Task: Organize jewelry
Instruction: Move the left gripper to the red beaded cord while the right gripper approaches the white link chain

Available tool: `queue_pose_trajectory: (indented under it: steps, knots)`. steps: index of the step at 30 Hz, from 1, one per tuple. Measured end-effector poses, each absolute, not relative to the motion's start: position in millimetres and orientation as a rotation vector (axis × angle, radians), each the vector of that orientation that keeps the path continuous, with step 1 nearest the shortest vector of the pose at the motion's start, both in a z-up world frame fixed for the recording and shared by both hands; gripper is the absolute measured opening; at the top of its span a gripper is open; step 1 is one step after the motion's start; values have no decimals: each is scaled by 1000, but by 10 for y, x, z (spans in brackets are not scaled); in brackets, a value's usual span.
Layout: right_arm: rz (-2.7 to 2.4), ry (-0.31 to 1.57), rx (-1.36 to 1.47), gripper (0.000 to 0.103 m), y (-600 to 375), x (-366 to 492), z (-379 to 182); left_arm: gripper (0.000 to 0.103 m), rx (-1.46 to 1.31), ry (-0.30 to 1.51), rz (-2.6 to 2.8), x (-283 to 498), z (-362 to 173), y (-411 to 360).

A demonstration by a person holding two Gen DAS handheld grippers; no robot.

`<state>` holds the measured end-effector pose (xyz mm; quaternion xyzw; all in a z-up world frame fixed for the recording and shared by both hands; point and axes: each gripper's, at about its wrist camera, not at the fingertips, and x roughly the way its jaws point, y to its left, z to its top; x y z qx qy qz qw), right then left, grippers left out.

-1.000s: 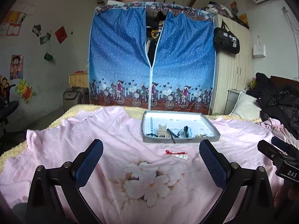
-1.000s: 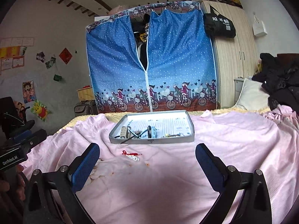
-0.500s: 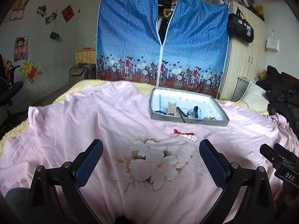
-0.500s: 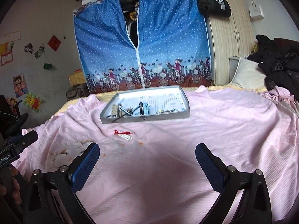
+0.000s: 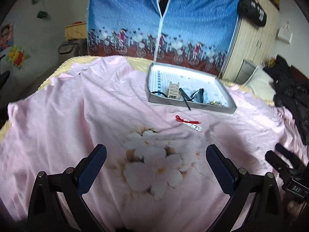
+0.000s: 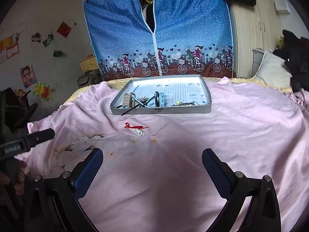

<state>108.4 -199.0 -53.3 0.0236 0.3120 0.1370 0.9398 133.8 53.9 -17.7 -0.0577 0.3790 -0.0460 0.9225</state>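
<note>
Both tools are being held wide apart and empty: the left gripper sits low in the frame over the flower print of the pink bedsheet, and the right gripper is likewise spread over plain sheet at the bottom of its view. The loose piece, a red-corded bracelet with a pale beaded strand, is lying on the sheet just right of frame centre, a little below the grey tray and apart from it; in the right wrist view it is seen left of centre, again below the tray's front wall. Other small items are already sitting in the tray's near half: a small wooden ladder-shaped piece, dark cords, one black strip sticking out over the front edge. The step in hand is judged as the approach to the last stray piece; nothing is being gripped yet. Next, one gripper needs to be brought down over the bracelet, closed on cord rather than sheet, then lifted into the tray. A risk is being noted of pinching fabric with it.
</note>
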Motion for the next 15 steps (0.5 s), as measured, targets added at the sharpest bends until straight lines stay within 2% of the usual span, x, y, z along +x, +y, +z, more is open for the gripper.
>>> queue_pose_trajectory:
  steps: [7,12,14,15]
  knots:
    - [351,766,-51,103,-1915,1596,-695,100,-60,932,-194,1945,-309,534]
    - [403,776,-130,102,-1800,1862,-837,100,-27,976,-213,2274,-523,498]
    - [439,779,-144,91,-1755,1975,-901,98,-14,992,-237,2395,-630,474]
    - [451,783,-149,83,-1737,2024,-934,93,-7,999,-250,2455,-685,461]
